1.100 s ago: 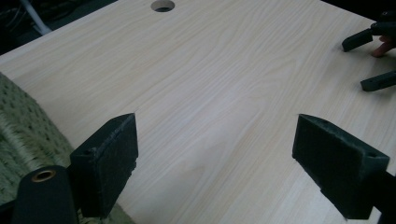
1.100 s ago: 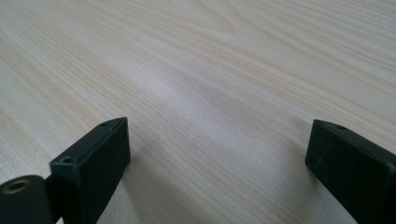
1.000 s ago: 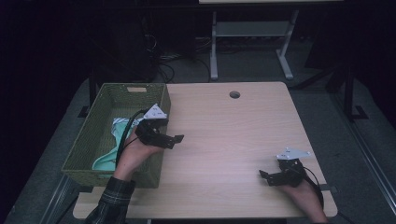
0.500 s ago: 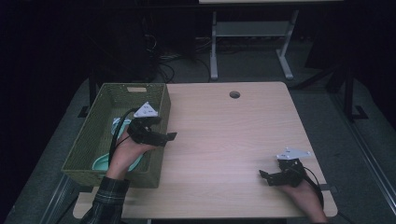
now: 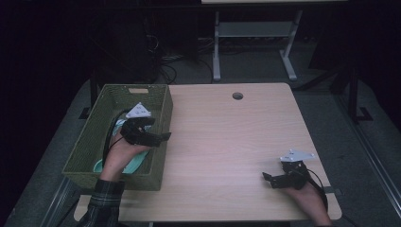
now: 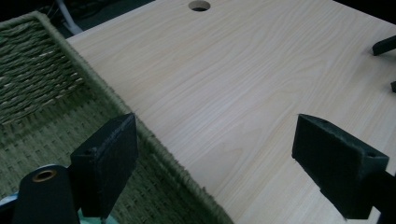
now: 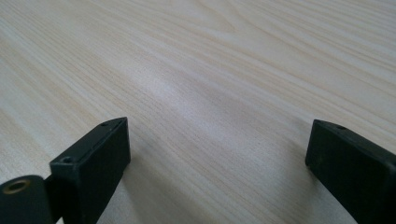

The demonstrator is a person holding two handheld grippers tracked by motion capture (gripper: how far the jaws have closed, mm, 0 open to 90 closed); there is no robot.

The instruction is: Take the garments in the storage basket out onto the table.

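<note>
Left hand-held gripper (image 5: pixel 163 137) wide open over green woven basket (image 5: pixel 90 146) rim, right hand-held gripper (image 5: pixel 268 178) wide open on table (image 5: pixel 227 137)

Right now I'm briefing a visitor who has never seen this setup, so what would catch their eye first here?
Probably the green woven basket at the table's left edge, with a pale turquoise item lying inside. Over its right rim hangs the left gripper, jaws wide open. Across the bare light wooden table, near the front right corner, the right gripper sits low with its jaws open too.
</note>
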